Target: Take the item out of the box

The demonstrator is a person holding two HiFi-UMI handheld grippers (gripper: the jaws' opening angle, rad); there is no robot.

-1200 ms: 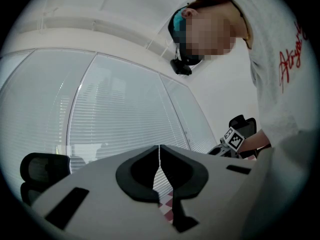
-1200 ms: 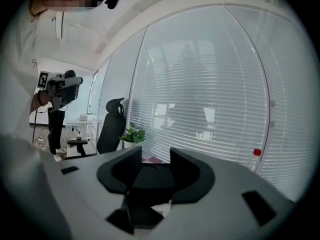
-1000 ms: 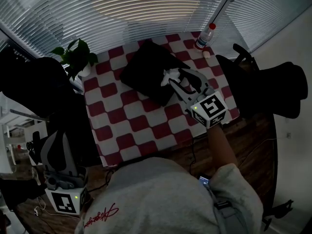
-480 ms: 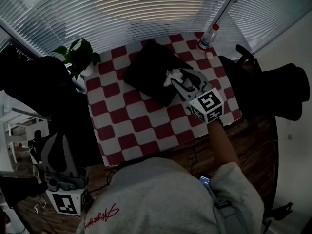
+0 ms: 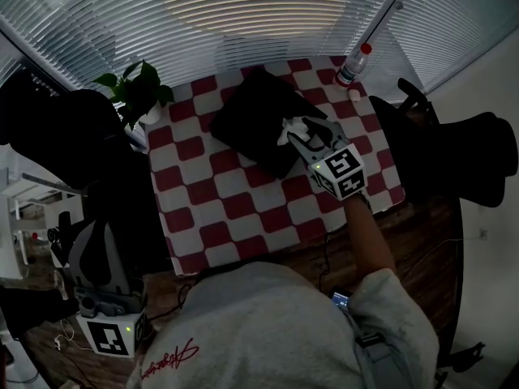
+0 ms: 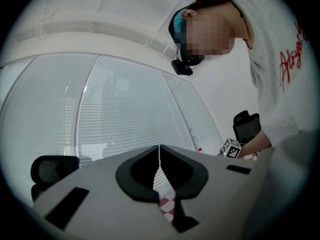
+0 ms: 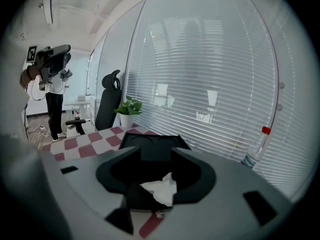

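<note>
Once the right gripper (image 5: 298, 132) edged in around the tissue (image 7: 161, 186) at the box (image 5: 251, 120), its wide-open jaws pinched nothing yet, just needed closing.

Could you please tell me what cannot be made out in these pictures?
- Inside of the black box: head view, too dark, and the right tool covers the opening.
- The bottle label: head view, too small; right gripper view, small and partly behind the tool's body.
- Base of the white tissue: right gripper view, lost against the dark box and the tool.
</note>
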